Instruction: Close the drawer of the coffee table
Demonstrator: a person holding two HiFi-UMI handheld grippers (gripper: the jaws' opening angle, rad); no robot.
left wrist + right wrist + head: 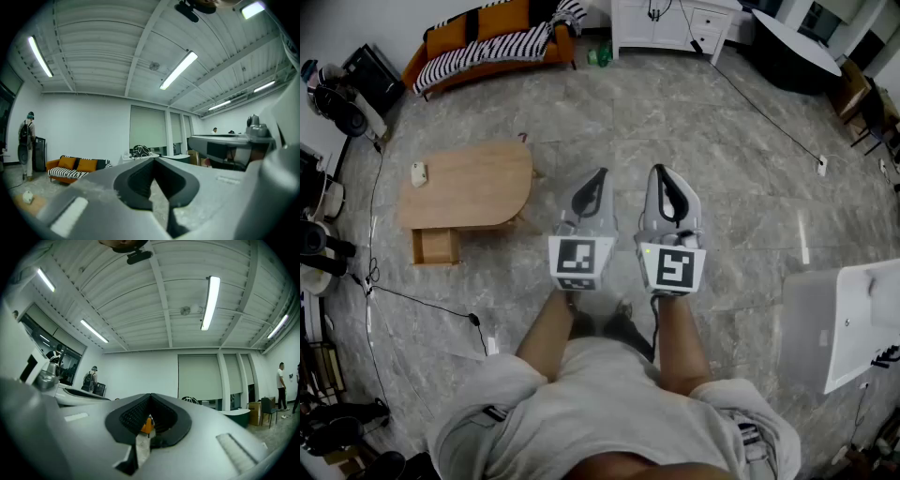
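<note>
Drawer (pixel 436 247): wooden, pulled out from the near edge of the low wooden worktop (pixel 478 187), at its left end. The worktop stands on the grey stone-pattern floor (pixel 675 122), to the left of both tools and well apart from them. A small white object (pixel 418 173) lies near its left edge.

Left tool (pixel 598 174): jaws together, nothing between them.

Right tool (pixel 662 171): jaws together, nothing gripped. A sliver of orange background shows through the slot behind the pads.

Head view only:
- the drawer and the full outline of the worktop
- white cabinet (pixel 670 23) at the far wall
- dark round table (pixel 792 42), top right
- black cable (pixel 422 302) trailing over the floor
- the person's forearms and lap

Tool views only:
- ribbed white ceiling (pixel 103 42) with strip lights (pixel 178 70)
- pale window blinds (pixel 197 376)
- person with backpack (pixel 27 136) standing by the left wall
- second person (pixel 280 383) at the far right, in the right tool's view alone

Shared: orange sofa with striped throw (pixel 487 37), seen from above in the head view and side-on in the left tool's view.

Pose: both forearms reach forward from the torso, side by side and parallel. The marker cubes face up toward the head camera. The tools sit near each other without touching and point roughly level toward the far wall.
</note>
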